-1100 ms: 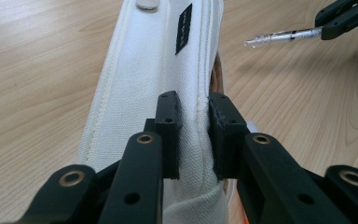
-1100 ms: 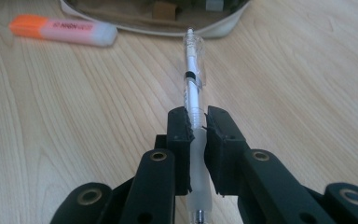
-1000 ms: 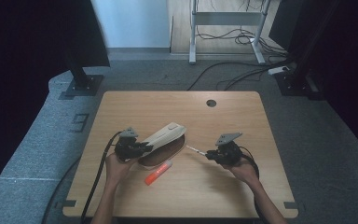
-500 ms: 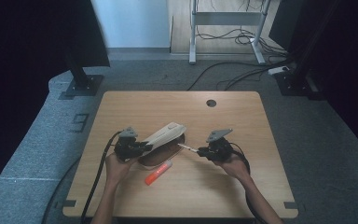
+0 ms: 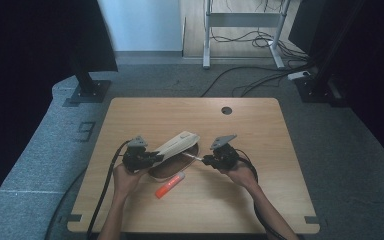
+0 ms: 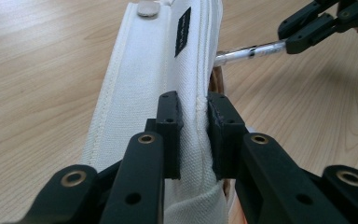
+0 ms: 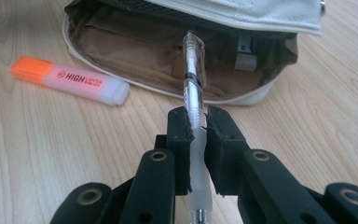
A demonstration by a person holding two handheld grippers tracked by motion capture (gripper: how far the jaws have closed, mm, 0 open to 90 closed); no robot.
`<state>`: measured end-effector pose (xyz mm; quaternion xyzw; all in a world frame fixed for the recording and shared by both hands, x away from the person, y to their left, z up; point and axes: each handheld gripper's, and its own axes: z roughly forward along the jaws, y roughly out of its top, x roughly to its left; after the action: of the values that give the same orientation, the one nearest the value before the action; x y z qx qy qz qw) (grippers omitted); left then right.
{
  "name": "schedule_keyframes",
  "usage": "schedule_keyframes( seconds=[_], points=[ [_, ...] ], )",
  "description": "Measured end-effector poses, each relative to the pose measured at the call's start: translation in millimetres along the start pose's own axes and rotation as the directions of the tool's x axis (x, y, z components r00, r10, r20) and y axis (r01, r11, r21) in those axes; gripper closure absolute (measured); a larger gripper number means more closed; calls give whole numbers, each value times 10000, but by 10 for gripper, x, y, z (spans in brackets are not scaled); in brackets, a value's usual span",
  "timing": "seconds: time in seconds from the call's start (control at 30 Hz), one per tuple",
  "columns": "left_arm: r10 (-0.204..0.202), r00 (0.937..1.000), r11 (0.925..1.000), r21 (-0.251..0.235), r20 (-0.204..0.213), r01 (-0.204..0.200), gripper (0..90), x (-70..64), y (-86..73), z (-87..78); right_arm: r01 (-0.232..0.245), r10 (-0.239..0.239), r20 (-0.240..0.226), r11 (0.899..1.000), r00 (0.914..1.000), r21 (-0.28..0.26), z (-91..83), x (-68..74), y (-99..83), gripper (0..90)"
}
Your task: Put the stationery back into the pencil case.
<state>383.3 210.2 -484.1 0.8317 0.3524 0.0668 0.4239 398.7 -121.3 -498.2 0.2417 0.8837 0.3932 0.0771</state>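
Observation:
A white fabric pencil case lies open at the middle of the wooden table, its brown lining showing. My left gripper is shut on the case's raised white lid, holding it up. My right gripper is shut on a clear pen, whose tip points into the case's mouth. An orange highlighter lies on the table just in front of the case.
A round cable hole sits near the table's far edge. Beyond the table stand a black monitor stand at left, a metal frame and floor cables at back.
My right gripper has carried the pen leftward toward the open case. The left gripper still holds the lid up in the same place.

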Motion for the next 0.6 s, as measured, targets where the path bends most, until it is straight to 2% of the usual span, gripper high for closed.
schedule_keyframes(
  seconds=[0.27, 0.6],
  points=[
    [-14, 10000, 10000, -12, 16, 14, 764, 1, 2, 2, 55, -54, -93, 10000, 9999, 82, 147, 3, 82, 785],
    [-34, 10000, 10000, -22, 36, 34, 764, 3, 4, 0, 435, -432, -116, 9987, 9990, 258, 344, 83, 236, 786]
  ],
)
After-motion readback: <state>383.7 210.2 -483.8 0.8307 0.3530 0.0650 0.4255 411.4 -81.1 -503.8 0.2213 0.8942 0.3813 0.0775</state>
